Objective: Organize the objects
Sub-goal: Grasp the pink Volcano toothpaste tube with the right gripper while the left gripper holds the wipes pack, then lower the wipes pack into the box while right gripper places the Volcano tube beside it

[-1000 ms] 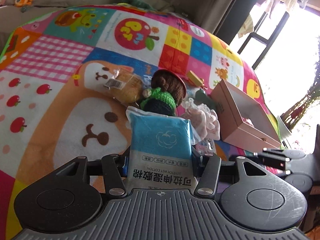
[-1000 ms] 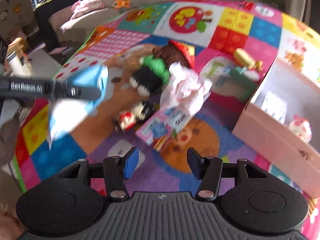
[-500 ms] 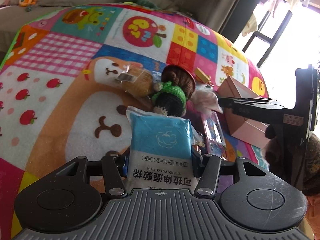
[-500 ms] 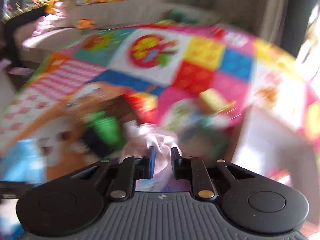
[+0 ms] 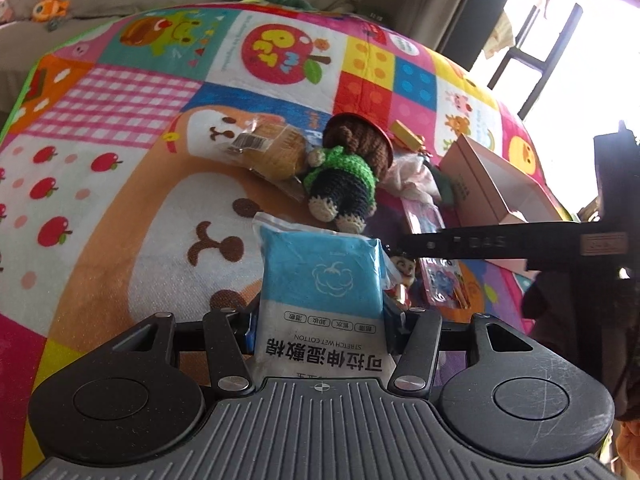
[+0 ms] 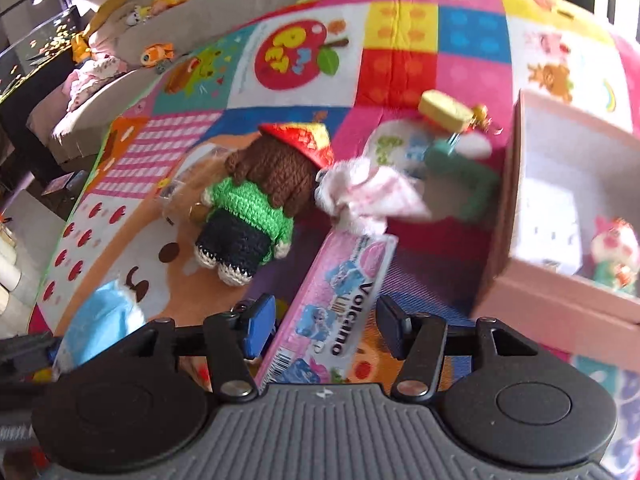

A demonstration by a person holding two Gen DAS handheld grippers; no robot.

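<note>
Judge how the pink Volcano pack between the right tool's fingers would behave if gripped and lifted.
The Volcano pack looks flat and thin, so probably light. It extends well past the open right tool, so its far end may droop. Its glossy printed surface could slip in a loose grip.

Glossy plastic packet; crocheted yarn doll

Blue-and-white wipes packet, green-sweatered brown crochet doll, pink box, multicoloured patchwork cartoon mat.
</note>
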